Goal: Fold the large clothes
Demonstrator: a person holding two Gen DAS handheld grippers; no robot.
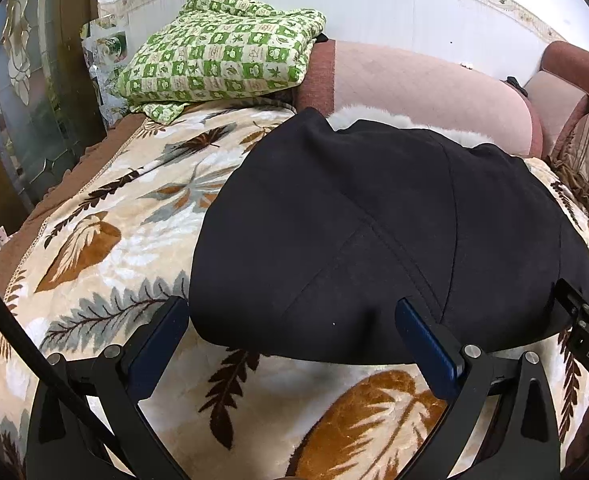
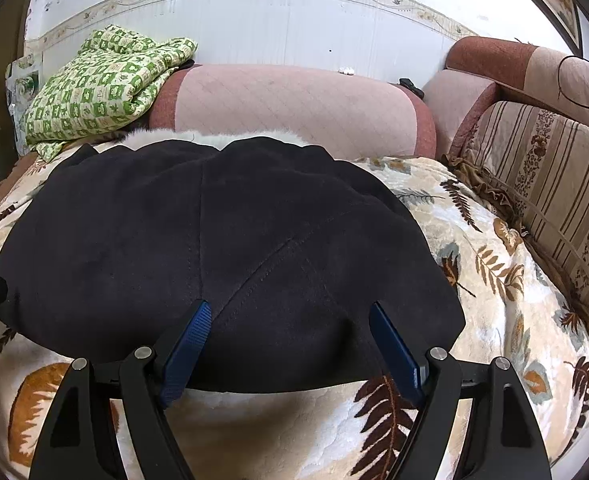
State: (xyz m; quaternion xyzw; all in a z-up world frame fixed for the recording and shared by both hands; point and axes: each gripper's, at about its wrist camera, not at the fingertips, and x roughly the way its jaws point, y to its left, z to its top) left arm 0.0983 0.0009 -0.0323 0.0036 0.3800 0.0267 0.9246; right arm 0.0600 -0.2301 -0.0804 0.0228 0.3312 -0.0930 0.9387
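Observation:
A large black garment (image 1: 366, 232) with white fur trim at its far edge lies folded in a thick bundle on the leaf-patterned blanket (image 1: 106, 240). It also shows in the right wrist view (image 2: 222, 252). My left gripper (image 1: 294, 320) is open, its blue-padded fingers straddling the bundle's near-left edge. My right gripper (image 2: 290, 324) is open over the bundle's near edge, holding nothing. The right gripper's tip shows at the right edge of the left wrist view (image 1: 586, 312).
A folded green checked quilt (image 1: 222, 52) sits at the back left. A pink bolster (image 2: 294, 108) lies behind the garment. A striped cushion (image 2: 542, 184) lies along the right side. A glass door (image 1: 22, 100) stands at the left.

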